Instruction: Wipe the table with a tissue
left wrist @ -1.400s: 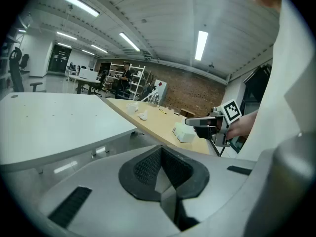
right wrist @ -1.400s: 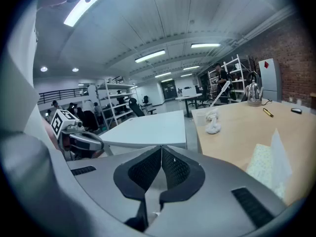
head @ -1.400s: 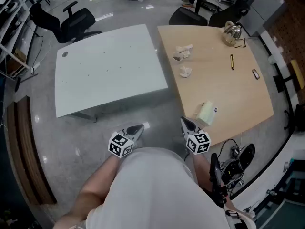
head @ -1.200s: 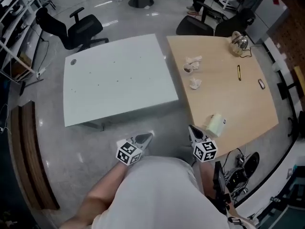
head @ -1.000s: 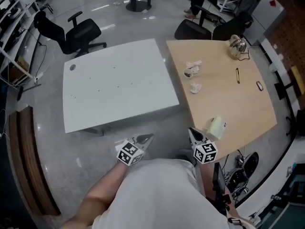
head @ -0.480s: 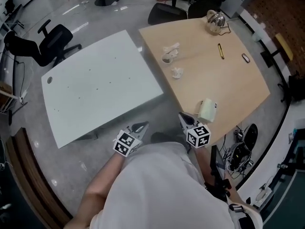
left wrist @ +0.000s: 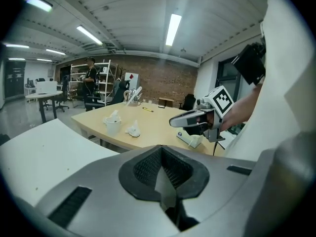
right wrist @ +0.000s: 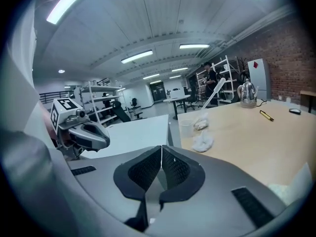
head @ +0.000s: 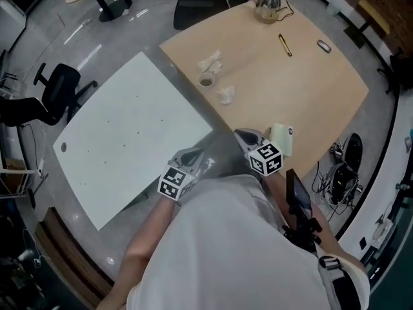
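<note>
The crumpled tissue (head: 225, 95) lies loose on the wooden table (head: 310, 76), beyond both grippers, so the left gripper (head: 191, 155) and right gripper (head: 245, 136) hover at its near edge, jaws pressed together and empty, apparently because the pick-up has not begun.

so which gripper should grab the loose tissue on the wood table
Right, probably. The right gripper is by the wooden table, nearer the loose tissue; the left gripper is beside the white table. Both are shut and empty.
</note>
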Motion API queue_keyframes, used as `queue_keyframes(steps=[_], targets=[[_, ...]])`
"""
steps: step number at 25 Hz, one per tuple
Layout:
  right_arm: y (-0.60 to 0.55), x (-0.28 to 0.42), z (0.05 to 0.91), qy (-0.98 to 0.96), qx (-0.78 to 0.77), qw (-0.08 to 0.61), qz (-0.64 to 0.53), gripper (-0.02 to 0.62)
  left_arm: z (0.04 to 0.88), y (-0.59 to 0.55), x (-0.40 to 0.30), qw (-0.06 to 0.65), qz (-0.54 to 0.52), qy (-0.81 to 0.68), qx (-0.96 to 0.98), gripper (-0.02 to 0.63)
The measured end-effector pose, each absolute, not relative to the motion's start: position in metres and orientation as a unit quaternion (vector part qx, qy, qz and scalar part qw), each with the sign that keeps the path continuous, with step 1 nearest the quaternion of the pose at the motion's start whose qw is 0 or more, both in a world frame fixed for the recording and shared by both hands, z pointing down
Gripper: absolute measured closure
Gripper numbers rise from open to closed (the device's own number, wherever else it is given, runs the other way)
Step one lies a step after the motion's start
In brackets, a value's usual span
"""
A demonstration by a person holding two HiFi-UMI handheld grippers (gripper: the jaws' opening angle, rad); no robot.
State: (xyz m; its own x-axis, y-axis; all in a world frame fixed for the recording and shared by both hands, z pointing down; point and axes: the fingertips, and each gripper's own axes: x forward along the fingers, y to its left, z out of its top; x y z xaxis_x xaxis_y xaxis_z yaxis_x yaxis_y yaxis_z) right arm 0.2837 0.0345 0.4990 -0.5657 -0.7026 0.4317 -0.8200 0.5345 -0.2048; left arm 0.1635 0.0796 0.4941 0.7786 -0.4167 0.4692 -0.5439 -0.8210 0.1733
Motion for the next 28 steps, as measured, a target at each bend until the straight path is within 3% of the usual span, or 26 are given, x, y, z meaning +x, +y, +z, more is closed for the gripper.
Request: queue_keyframes(steps=[18, 19, 21, 28], targets=[[-0.021, 0.328, 0.514, -0.852, 0.445, 0.102, 0.255, 0.577, 0.535, -0.066, 0.283, 0.077, 0.345, -0.161, 0.921, 0.600], [-0.022, 0.330, 0.515, -0.851, 0.446, 0.097, 0.260, 0.577, 0.538, -0.072, 0.288, 0.068, 0.356, -0.151, 0.920, 0.583], [-0.023, 0.333, 0.516, -0.848, 0.448, 0.091, 0.268, 0.577, 0.545, -0.079, 0.299, 0.052, 0.379, -0.125, 0.915, 0.461], [-0.020, 0.336, 0.518, -0.839, 0.454, 0.077, 0.290, 0.577, 0.581, -0.107, 0.316, -0.016, 0.486, -0.087, 0.870, 0.389]])
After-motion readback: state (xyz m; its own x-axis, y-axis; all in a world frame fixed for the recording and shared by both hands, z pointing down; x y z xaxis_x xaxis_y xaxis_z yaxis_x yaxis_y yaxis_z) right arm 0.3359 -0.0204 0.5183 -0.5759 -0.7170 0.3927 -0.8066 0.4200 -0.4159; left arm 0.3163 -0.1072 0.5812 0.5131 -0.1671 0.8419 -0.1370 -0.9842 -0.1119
